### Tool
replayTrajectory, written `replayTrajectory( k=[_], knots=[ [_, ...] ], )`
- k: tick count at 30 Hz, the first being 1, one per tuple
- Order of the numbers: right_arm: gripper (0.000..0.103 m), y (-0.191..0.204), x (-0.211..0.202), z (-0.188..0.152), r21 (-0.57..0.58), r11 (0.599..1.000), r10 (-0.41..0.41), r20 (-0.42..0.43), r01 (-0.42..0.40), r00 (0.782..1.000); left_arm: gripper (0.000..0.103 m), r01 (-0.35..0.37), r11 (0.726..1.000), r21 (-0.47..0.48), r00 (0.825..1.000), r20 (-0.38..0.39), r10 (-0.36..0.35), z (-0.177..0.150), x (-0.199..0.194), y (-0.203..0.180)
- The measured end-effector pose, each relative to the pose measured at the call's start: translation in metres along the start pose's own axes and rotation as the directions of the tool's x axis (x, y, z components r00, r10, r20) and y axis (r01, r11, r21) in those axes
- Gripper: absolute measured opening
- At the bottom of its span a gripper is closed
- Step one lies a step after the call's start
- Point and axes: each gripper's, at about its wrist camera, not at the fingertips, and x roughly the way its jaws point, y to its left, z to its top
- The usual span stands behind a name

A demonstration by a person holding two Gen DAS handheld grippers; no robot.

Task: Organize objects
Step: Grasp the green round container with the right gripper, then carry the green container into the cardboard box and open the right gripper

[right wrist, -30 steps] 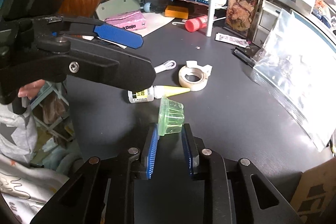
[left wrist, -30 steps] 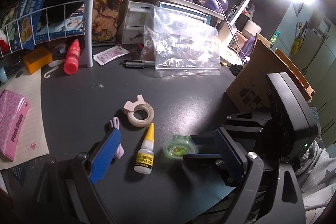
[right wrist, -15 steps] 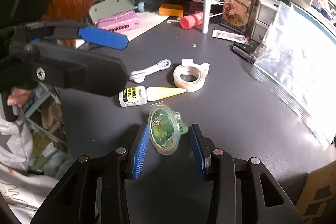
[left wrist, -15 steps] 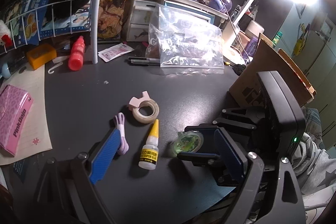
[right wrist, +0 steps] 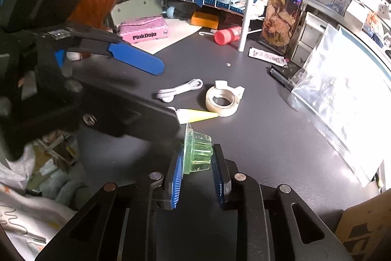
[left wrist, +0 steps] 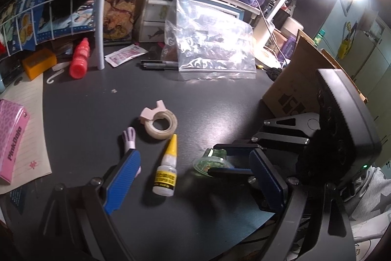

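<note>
A small green jelly cup (right wrist: 198, 138) lies on its side on the dark desk between the blue pads of my right gripper (right wrist: 198, 151). The jaws are closing and the pads press on it. The left wrist view shows that cup (left wrist: 207, 163) at the lower right, held by the right gripper (left wrist: 212, 159). My left gripper (left wrist: 193, 153) stands wide open and holds nothing. Between its fingers on the desk lies a glue bottle (left wrist: 166, 175) with a yellow tip. A tape roll (left wrist: 161, 122) and a short pale cord (left wrist: 129, 138) lie just beyond.
A clear zip bag (left wrist: 215, 50) leans at the back, with black pens (left wrist: 158, 64) in front of it. A cardboard box (left wrist: 293, 89) stands at the right. A red bottle (left wrist: 79, 59), a white rack pole (left wrist: 102, 4) and a pink box (left wrist: 11, 141) are at the left.
The right gripper's jaws spread and the cup tipped to show its lid. They have since closed on it again. The left gripper has stayed put.
</note>
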Motion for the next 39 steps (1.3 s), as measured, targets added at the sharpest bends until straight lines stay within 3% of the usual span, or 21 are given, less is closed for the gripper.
replayTrajectory(
  k=[10, 14, 20, 27, 39],
  knots=[
    [0.018, 0.006, -0.045, 0.009, -0.030, 0.997, -0.063, 0.096, 0.066, 0.993, 0.089, 0.140, 0.990, 0.022, 0.990, 0.023, -0.141, 0.011, -0.007, -0.021],
    [0.018, 0.013, -0.066, 0.017, -0.047, 0.992, -0.109, 0.136, 0.116, 0.985, 0.075, 0.218, 0.976, 0.028, 0.975, 0.039, -0.219, 0.023, -0.016, -0.027],
    [0.018, 0.010, -0.102, 0.025, -0.037, 0.980, -0.186, 0.185, 0.196, 0.965, 0.059, 0.345, 0.937, 0.058, 0.938, 0.020, -0.347, 0.051, -0.026, -0.044],
    [0.017, -0.004, -0.141, 0.028, -0.002, 0.958, -0.278, 0.218, 0.285, 0.936, 0.051, 0.380, 0.917, 0.120, 0.924, 0.006, -0.383, 0.086, -0.031, -0.074],
    [0.017, -0.064, -0.191, 0.001, 0.129, 0.912, -0.409, 0.202, 0.390, 0.890, 0.048, 0.431, 0.876, 0.214, 0.902, -0.091, -0.422, 0.141, 0.006, -0.150]
  ],
)
